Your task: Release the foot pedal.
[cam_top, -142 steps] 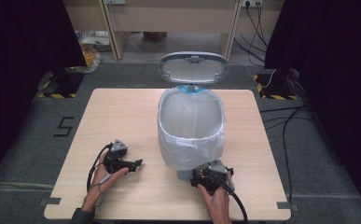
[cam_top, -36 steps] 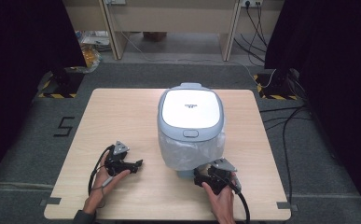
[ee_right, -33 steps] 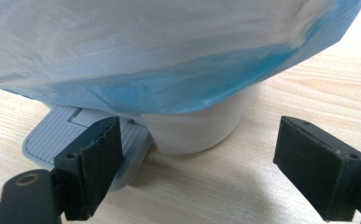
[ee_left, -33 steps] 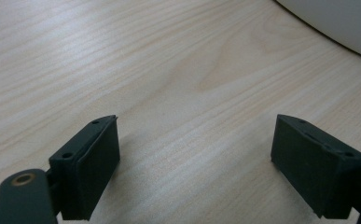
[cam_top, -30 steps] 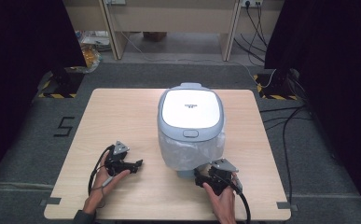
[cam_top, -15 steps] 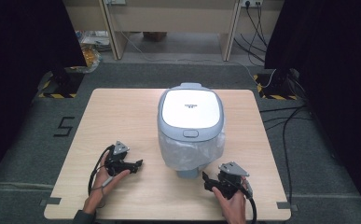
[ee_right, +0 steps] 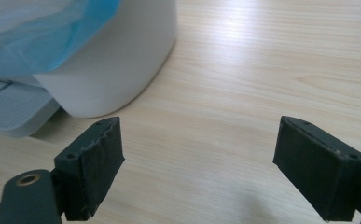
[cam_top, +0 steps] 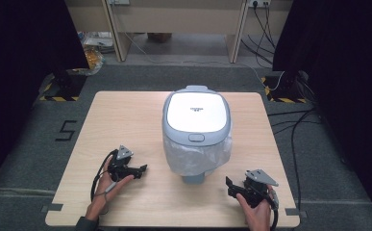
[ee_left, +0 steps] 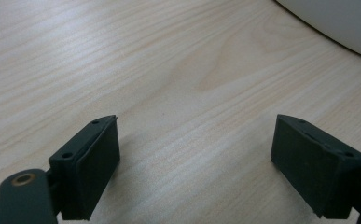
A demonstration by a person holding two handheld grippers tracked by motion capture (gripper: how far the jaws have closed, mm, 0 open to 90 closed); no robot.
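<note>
Now | floor marking (cam_top: 68, 130) reads "5" | bin lid (cam_top: 196, 109) logo unreadable | both claws wide open, empty

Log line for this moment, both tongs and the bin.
bin: lid shut | left tongs: open, empty | right tongs: open, empty

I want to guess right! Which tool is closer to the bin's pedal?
Right. The right tool sits just right of the pedal; the left tool lies farther off, to the bin's left.
</note>
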